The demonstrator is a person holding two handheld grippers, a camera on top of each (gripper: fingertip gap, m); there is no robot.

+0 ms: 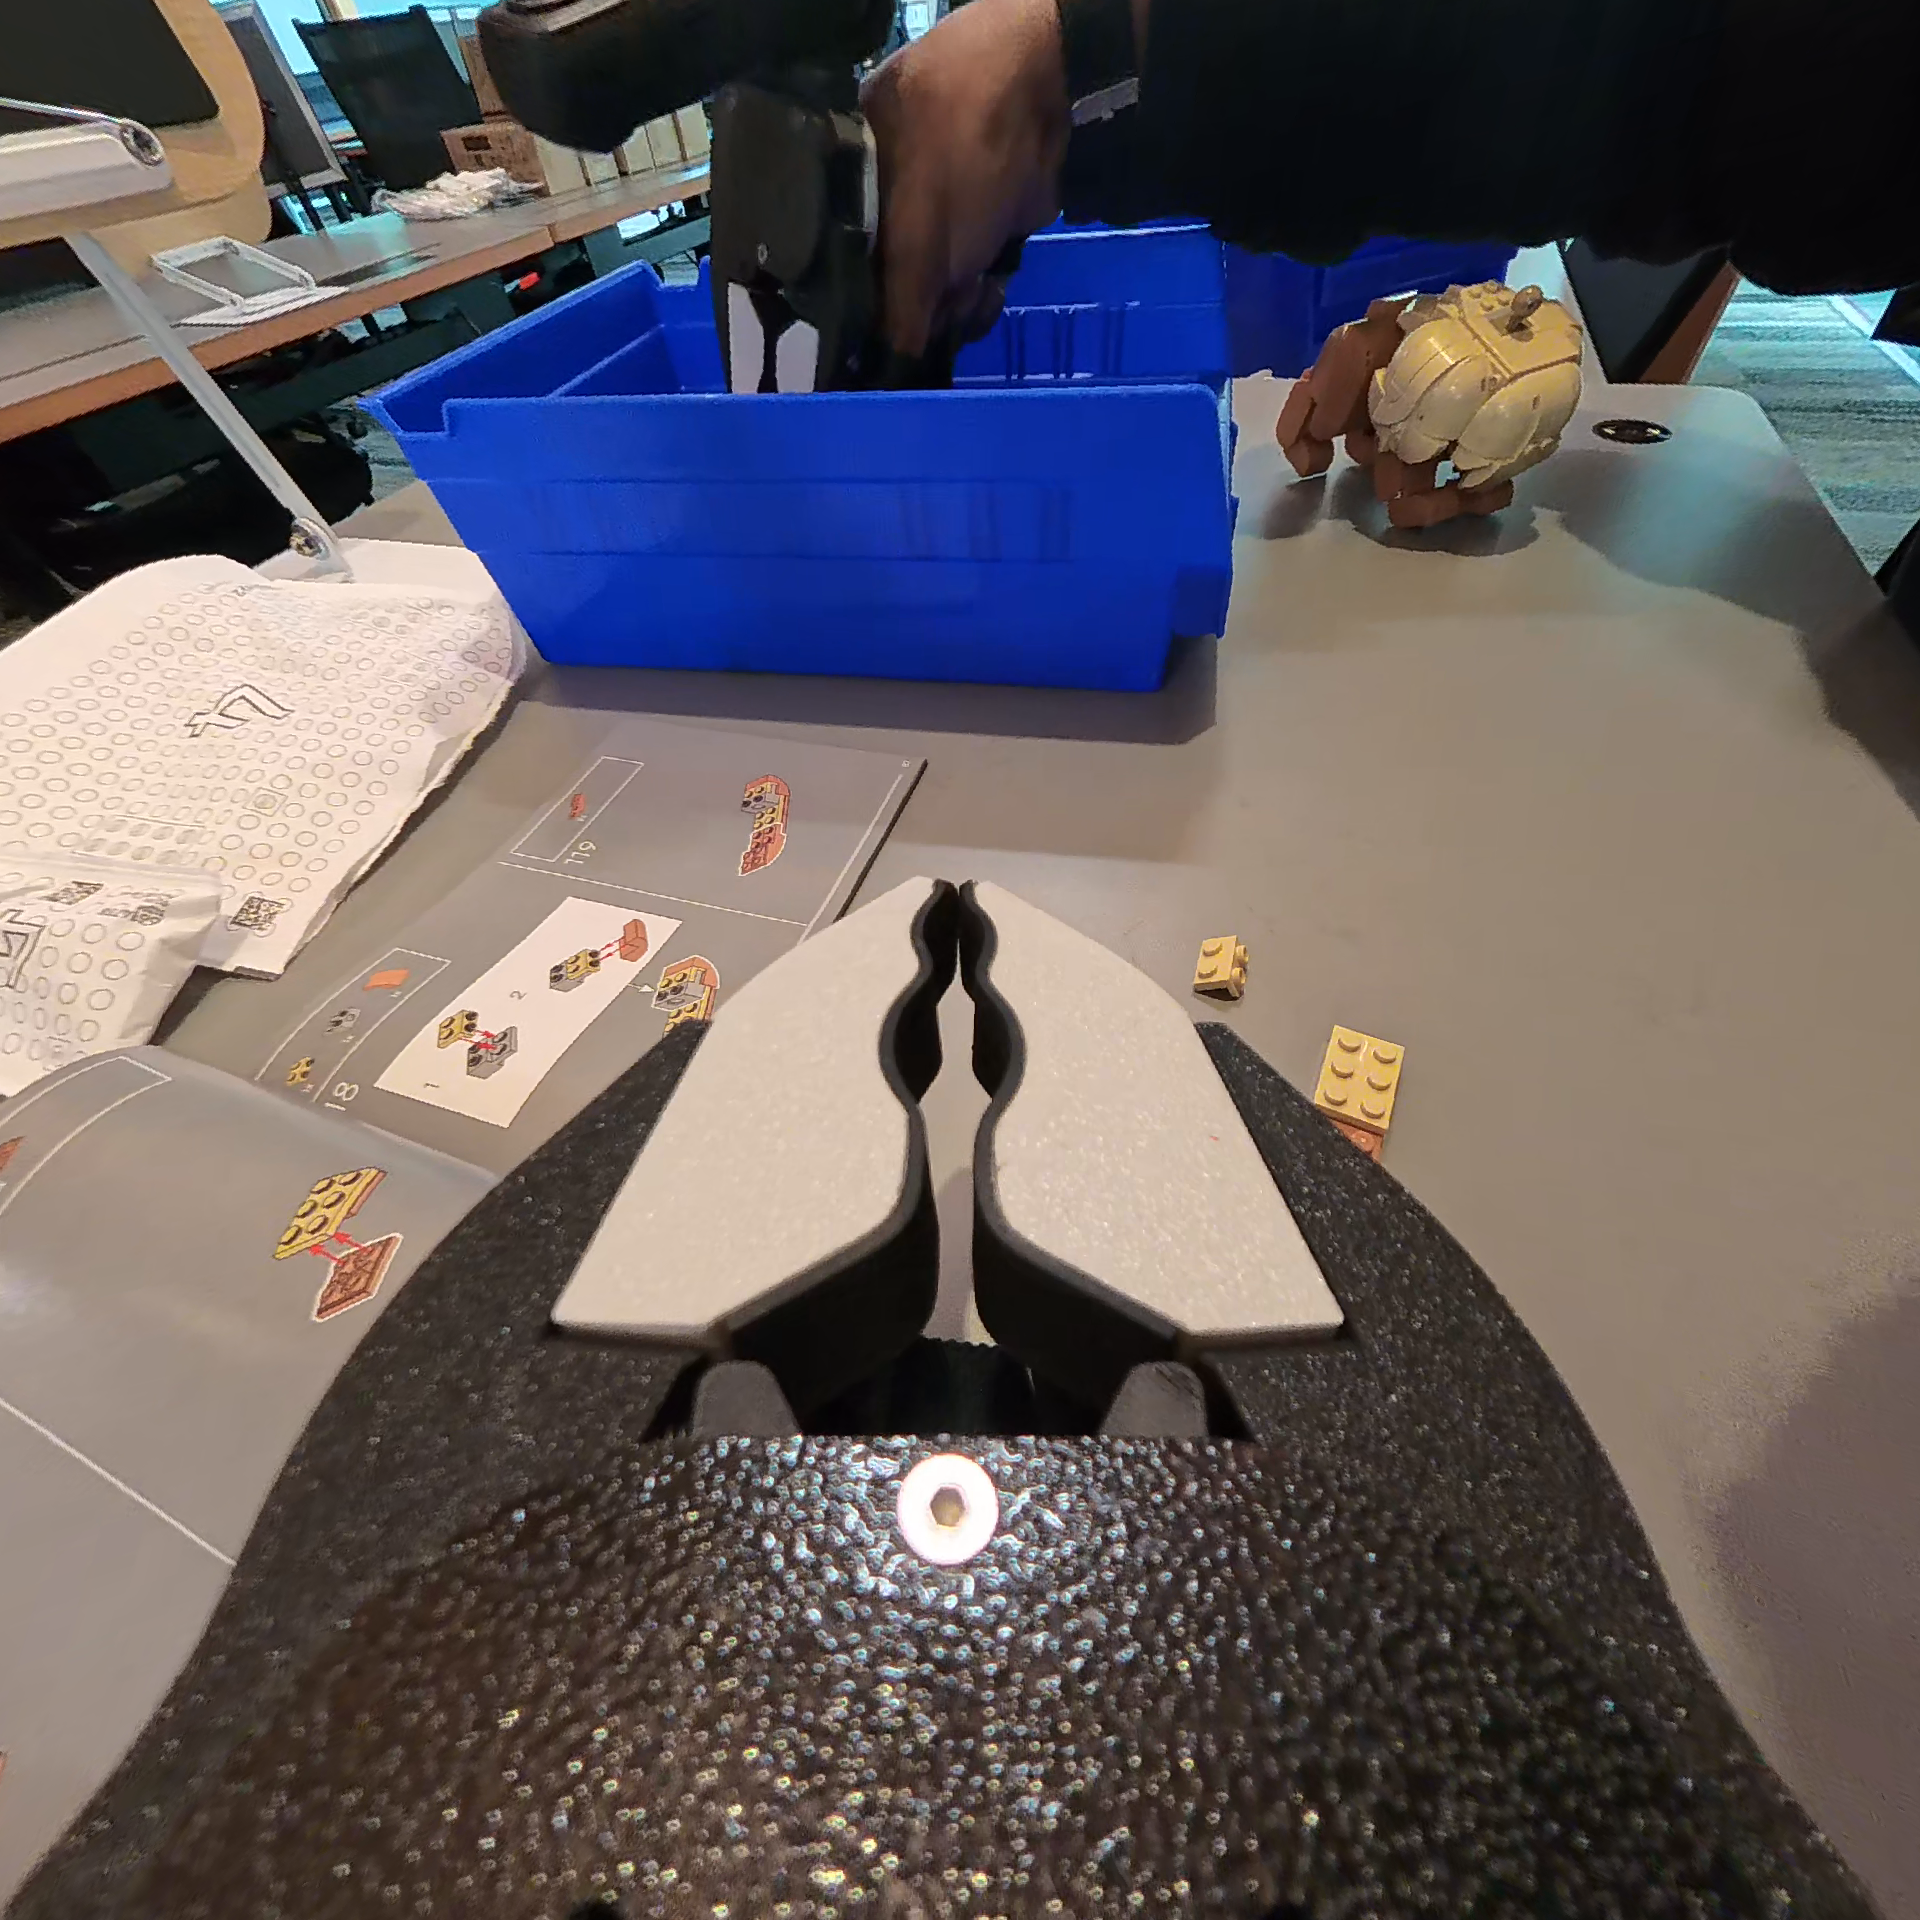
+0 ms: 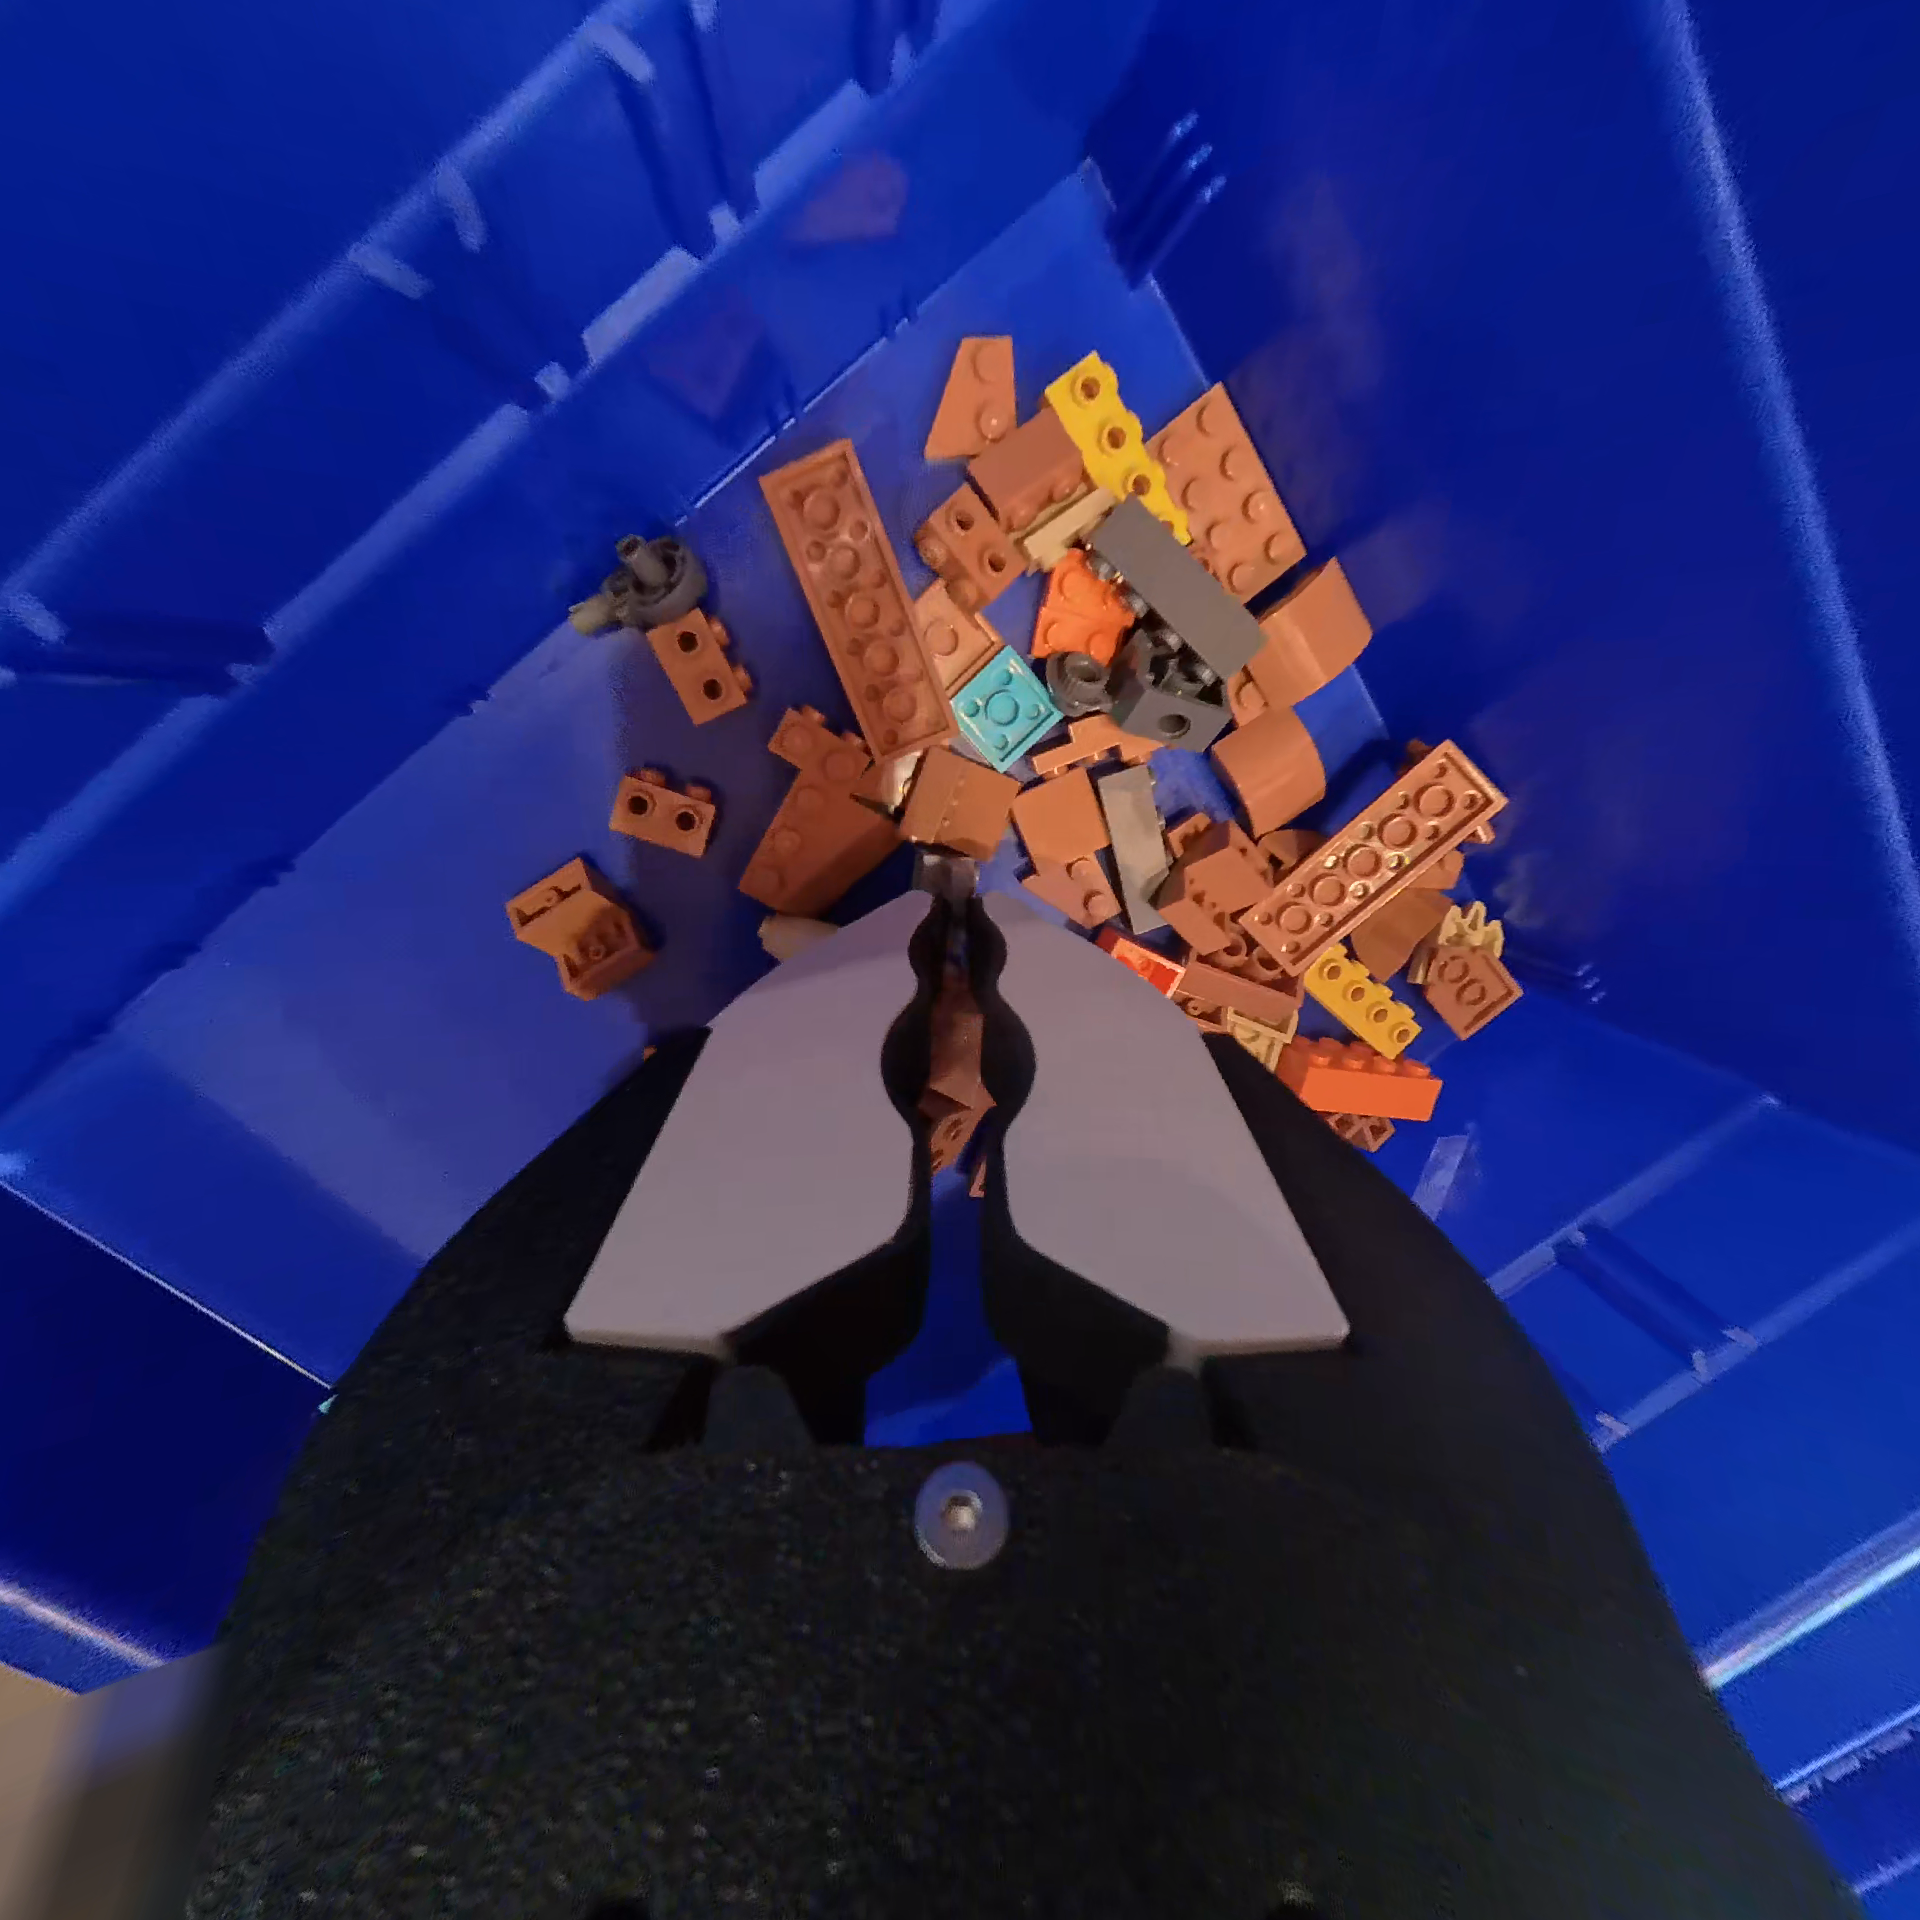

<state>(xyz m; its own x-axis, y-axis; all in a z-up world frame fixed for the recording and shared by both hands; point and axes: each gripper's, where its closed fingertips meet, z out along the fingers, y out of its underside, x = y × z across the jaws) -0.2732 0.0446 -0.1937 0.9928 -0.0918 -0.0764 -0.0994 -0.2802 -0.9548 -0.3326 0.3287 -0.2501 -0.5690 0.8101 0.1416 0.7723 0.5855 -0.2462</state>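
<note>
Left claw is pressed together on nothing and hangs over the grey tabletop, just past the corner of an open grey instruction booklet. Nearest to it: 1 small tan studded brick and 1 flat tan studded plate on the table to its right, neither touched.

Right claw is down inside the blue plastic bin, with a person's hand on it. Its 2 fingertips are almost together, right at the near edge of a reddish-brown sloped brick. We read that as a pinch on the brick's edge, but the contact itself is blurred.

That brick sits tilted at the near edge of a loose pile of bricks: mostly reddish-brown, plus a few yellow, grey, orange and 1 teal. The pile lies toward 1 end of the bin floor.

Also on the table: a cream-and-brown brick-built figure to the right of the bin, and torn white paper bags to the left.
</note>
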